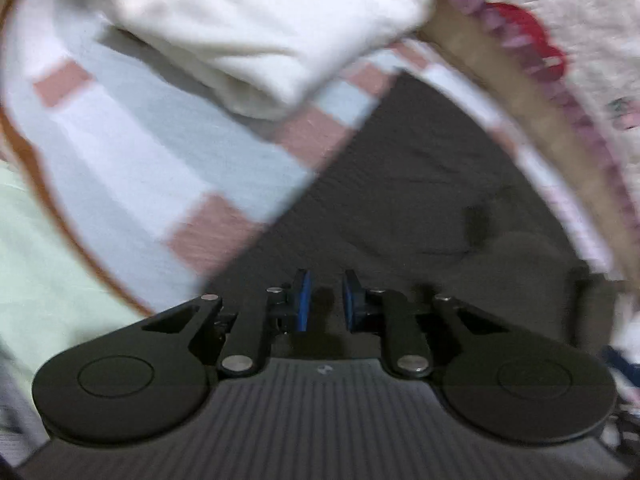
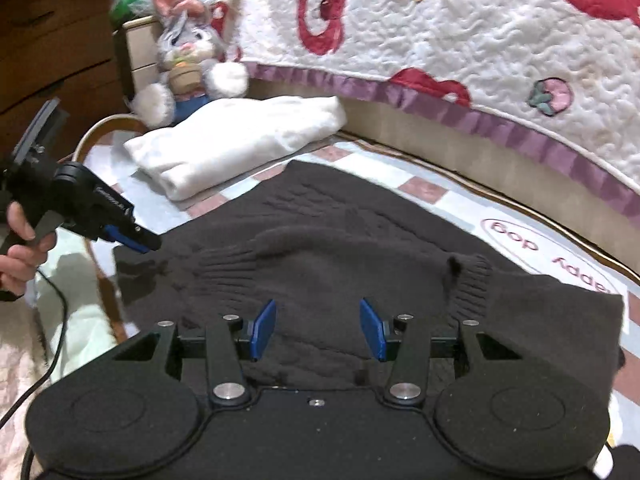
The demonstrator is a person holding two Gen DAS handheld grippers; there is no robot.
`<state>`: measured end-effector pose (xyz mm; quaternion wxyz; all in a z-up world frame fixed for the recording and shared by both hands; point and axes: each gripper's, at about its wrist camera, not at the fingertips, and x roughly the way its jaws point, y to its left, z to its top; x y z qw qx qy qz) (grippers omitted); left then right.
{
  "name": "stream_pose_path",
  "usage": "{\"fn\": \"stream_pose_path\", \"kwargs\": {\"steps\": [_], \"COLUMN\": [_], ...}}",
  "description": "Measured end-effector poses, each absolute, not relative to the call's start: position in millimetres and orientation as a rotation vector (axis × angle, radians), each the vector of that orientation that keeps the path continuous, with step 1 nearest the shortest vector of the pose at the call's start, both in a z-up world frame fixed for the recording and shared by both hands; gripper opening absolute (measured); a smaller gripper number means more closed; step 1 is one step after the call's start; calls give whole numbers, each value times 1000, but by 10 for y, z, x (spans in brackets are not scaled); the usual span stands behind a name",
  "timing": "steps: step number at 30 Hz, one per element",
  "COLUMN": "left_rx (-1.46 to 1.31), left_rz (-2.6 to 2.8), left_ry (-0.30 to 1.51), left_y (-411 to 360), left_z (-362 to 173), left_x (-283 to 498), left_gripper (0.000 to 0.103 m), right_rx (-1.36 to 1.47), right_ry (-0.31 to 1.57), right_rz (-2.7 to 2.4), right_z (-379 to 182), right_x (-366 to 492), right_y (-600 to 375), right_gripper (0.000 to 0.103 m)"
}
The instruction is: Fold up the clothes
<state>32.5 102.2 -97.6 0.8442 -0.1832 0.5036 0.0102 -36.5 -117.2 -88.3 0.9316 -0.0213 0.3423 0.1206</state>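
Observation:
A dark grey knit sweater (image 2: 340, 240) lies spread on a checked mat (image 2: 424, 188); its ribbed parts lie near the front. It also shows in the left wrist view (image 1: 420, 200). My right gripper (image 2: 318, 330) is open and empty, just above the sweater's near part. My left gripper (image 1: 327, 300) has its pads a small gap apart, holding nothing, above the sweater's edge. In the right wrist view the left gripper (image 2: 140, 242) hovers at the sweater's left edge. A folded white garment (image 2: 236, 140) lies behind the sweater, also in the left wrist view (image 1: 272, 28).
A bed with a white quilt (image 2: 480, 32) with red patterns and a purple trim borders the mat at the back and right. A stuffed rabbit (image 2: 184, 52) sits by a wooden dresser (image 2: 52, 40) at the back left. A cable (image 2: 52, 352) trails at the left.

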Motion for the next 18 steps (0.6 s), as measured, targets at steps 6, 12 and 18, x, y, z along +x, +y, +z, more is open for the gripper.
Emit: {"fn": "stream_pose_path", "kwargs": {"steps": [6, 12, 18], "left_rx": [-539, -640, -696], "left_rz": [120, 10, 27], "left_ry": [1115, 1117, 1111], "left_y": [1304, 1354, 1393], "left_z": [-1113, -1166, -1193], "left_x": [325, 335, 353], "left_gripper": [53, 22, 22], "right_rx": [-187, -422, -442], "right_ry": [753, 790, 790], "right_rz": [483, 648, 672], "right_z": [-1016, -1260, -1385], "right_x": [-232, -101, 90], "right_y": [-593, 174, 549], "right_gripper": [46, 8, 45]}}
